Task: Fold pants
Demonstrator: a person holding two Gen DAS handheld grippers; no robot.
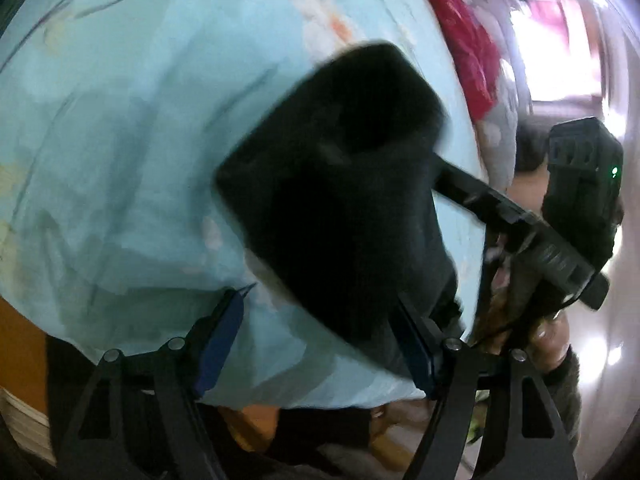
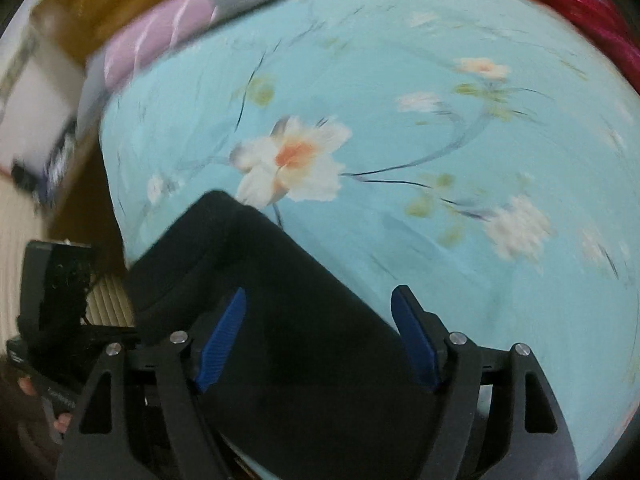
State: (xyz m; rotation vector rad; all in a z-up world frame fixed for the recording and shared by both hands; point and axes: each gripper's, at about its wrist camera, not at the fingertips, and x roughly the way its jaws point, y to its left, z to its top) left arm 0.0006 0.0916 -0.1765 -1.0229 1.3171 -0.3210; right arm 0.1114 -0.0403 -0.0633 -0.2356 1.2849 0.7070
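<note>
Black pants (image 1: 340, 208) lie in compact folded bundle on blue floral bed sheet (image 1: 120, 140), near bed edge. Your left gripper (image 1: 320, 344) and right gripper (image 2: 320, 340): both released, jaws wide, gripping nothing. Folding looks nearly complete; perhaps final tidy left.

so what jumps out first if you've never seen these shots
The black pants lie folded into a dark block on a pale blue flowered sheet, near its lower edge. A big white and orange flower sits just beyond them in the right wrist view. Both the left gripper and right gripper stand open over the pants, gripping nothing.
</note>
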